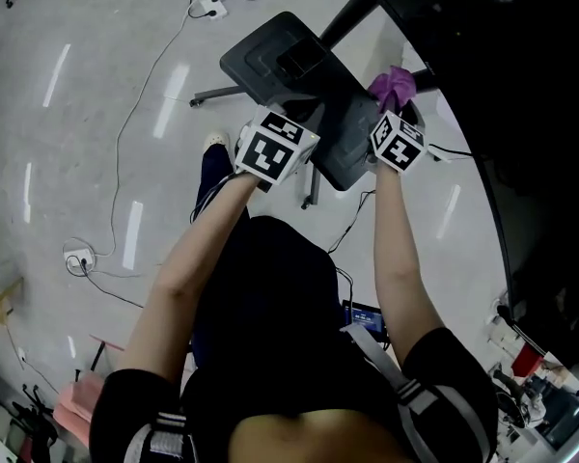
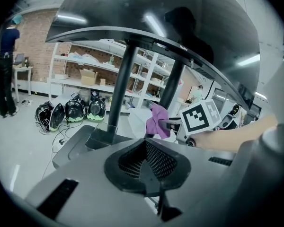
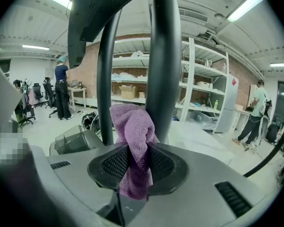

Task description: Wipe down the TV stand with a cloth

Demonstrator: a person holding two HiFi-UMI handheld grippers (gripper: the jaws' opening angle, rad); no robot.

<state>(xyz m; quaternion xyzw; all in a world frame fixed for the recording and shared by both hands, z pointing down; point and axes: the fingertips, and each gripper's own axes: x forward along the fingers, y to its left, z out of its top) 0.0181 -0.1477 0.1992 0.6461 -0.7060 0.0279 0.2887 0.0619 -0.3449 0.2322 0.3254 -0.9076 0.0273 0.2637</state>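
Between my right fingers (image 3: 114, 163): purple cloth (image 3: 132, 126), pinched tight, bunched top up by a pole of the TV stand (image 3: 164, 56); touching or not, I cannot tell
My left fingers (image 2: 160, 161): closed together, holding nothing, aimed across the base plate (image 2: 80, 148)
Overhead: the dark curved screen (image 2: 156, 13)
Done so far: I judge little; no wiped patch shows anywhere
Left to do: both poles, then the base plate, by my reckoning

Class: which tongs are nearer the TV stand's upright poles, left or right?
Right. The right tongs, shut on the purple cloth, sit just before the poles; the left tongs, shut on nothing, are farther back, across the base plate from them.
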